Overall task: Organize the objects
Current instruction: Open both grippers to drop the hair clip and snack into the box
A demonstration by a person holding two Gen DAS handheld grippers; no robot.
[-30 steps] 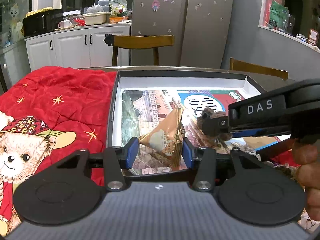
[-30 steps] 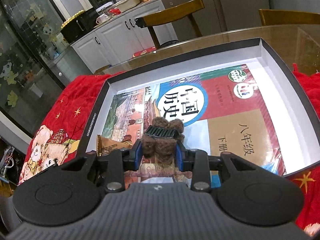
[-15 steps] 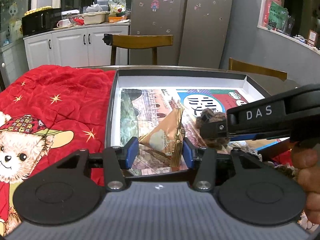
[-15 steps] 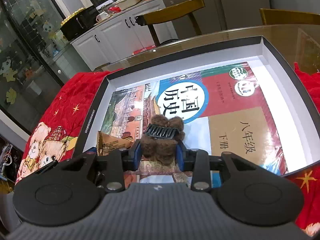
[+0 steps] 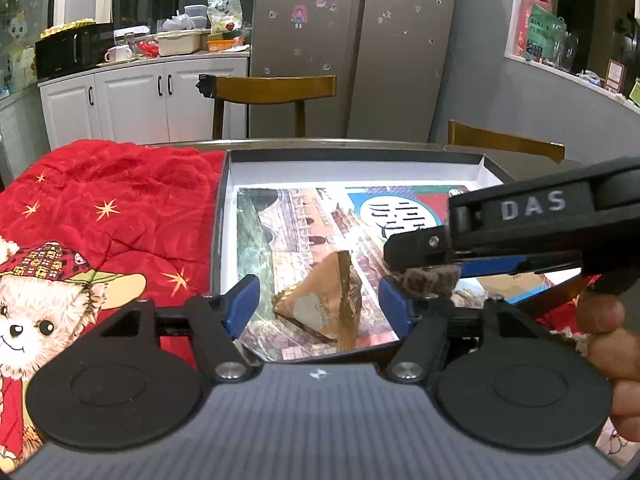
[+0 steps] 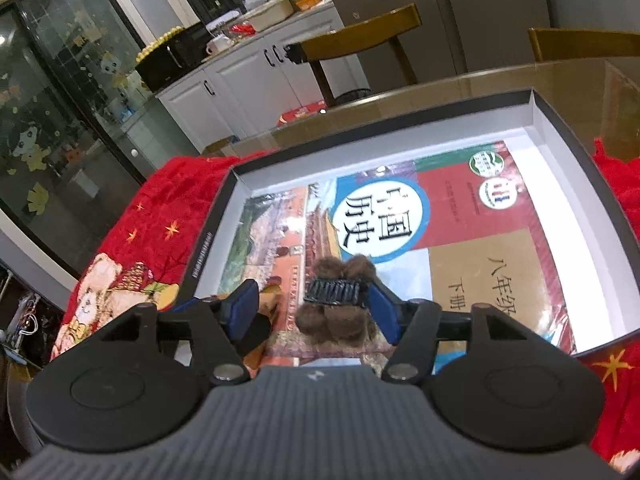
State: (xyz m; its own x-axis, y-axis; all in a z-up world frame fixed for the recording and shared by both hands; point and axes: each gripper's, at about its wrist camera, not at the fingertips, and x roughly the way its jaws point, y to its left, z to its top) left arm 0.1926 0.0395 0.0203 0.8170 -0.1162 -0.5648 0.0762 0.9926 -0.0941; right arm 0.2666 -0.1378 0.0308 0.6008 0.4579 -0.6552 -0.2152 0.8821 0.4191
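Observation:
A shallow black box with white inside (image 5: 352,168) (image 6: 536,116) holds a history textbook (image 5: 304,216) (image 6: 460,216). A gold pyramid-shaped snack packet (image 5: 324,304) lies on the book between the spread blue pads of my left gripper (image 5: 318,304), which is open. A brown furry hair clip with a black comb (image 6: 340,304) (image 5: 428,280) lies on the book between the pads of my right gripper (image 6: 316,308), which is open too. The clip leans against the right pad. The right gripper's body crosses the left wrist view (image 5: 520,224).
A red blanket with a bear print (image 5: 80,240) (image 6: 132,264) covers the table left of the box and shows at its right (image 6: 616,184). Wooden chairs (image 5: 272,88) (image 5: 504,140) stand behind the glass table. White cabinets (image 5: 140,100) line the back wall.
Both grippers have opened. The left let go of the gold packet, which now lies on the book. The right let go of the furry clip and its pads spread apart.

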